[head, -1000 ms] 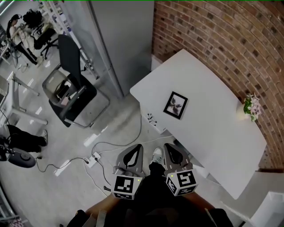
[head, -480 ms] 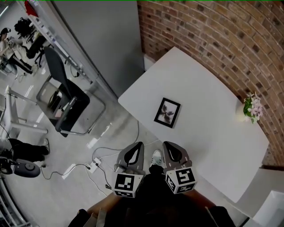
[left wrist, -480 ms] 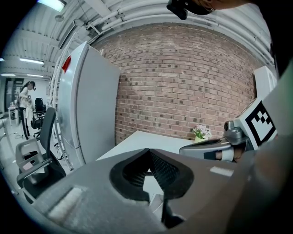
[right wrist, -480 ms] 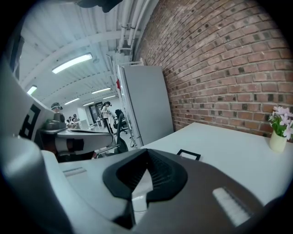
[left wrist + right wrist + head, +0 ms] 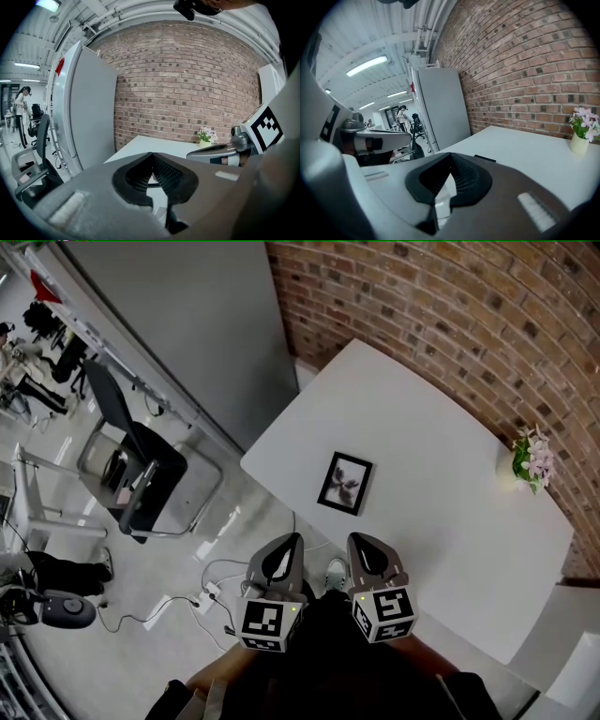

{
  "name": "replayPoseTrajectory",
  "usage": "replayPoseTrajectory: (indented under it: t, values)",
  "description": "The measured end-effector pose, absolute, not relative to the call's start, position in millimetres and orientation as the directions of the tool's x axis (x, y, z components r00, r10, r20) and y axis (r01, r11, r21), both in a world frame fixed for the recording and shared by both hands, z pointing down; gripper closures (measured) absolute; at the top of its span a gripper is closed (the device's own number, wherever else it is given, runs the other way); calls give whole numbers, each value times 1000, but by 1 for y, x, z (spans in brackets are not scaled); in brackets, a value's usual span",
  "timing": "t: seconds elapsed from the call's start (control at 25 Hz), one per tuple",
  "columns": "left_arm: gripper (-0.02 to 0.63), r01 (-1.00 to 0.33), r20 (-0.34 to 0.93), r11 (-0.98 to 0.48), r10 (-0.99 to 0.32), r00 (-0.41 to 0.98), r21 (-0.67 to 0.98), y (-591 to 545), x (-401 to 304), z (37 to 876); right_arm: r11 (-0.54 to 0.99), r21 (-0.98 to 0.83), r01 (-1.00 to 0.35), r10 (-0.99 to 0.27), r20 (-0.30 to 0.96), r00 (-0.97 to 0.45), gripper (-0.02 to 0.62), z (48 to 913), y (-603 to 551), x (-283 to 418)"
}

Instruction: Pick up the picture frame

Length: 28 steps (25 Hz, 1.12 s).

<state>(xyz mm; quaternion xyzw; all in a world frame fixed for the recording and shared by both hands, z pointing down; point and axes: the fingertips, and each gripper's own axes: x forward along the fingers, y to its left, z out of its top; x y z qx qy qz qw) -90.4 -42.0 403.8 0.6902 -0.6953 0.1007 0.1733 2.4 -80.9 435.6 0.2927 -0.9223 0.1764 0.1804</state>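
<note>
A black picture frame (image 5: 344,483) with a grey print lies flat near the front left edge of the white table (image 5: 441,484). In the right gripper view it shows as a thin dark strip, the picture frame (image 5: 484,158), just past the jaws. My left gripper (image 5: 286,545) and right gripper (image 5: 361,545) are held side by side short of the table's edge, both shut and empty. In the left gripper view the left gripper (image 5: 153,160) points at the table, with the right gripper's cube to its right.
A small vase of pink flowers (image 5: 531,463) stands at the table's far right by the brick wall (image 5: 450,324). A grey cabinet (image 5: 187,324) stands left of the table. An office chair (image 5: 141,465) and floor cables (image 5: 202,587) are at the left.
The table and the picture frame have drawn nearer to both grippers, as I have moved toward them. Both grippers stay shut.
</note>
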Motion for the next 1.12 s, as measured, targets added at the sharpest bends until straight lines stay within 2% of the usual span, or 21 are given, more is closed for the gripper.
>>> replayPoseTrajectory:
  t: [0.28, 0.8, 0.88, 1.0, 1.04, 1.08, 1.12]
  values:
    - [606, -990, 422, -46, -901, 99, 134, -70, -97, 420, 698, -213, -683, -538, 473, -697, 594, 452, -100, 0]
    - [604, -960, 541, -192, -795, 274, 204, -126, -116, 494, 496, -171, -852, -641, 590, -491, 594, 495, -143, -5]
    - [563, -953, 583, -204, -756, 298, 223, -131, -117, 513, 477, -169, -863, -638, 609, -472, 594, 504, -148, -7]
    - [563, -946, 612, -215, -723, 320, 241, -141, -117, 531, 456, -166, -875, -632, 631, -449, 592, 518, -155, -7]
    - [561, -944, 616, -219, -717, 328, 247, -144, -116, 535, 450, -167, -877, -628, 639, -444, 589, 523, -157, -7]
    - [559, -941, 620, -224, -709, 335, 252, -147, -115, 539, 443, -172, -880, -621, 649, -439, 550, 529, -158, -6]
    - [552, -939, 626, -228, -701, 342, 258, -150, -113, 543, 434, -178, -883, -613, 660, -434, 541, 536, -159, -5]
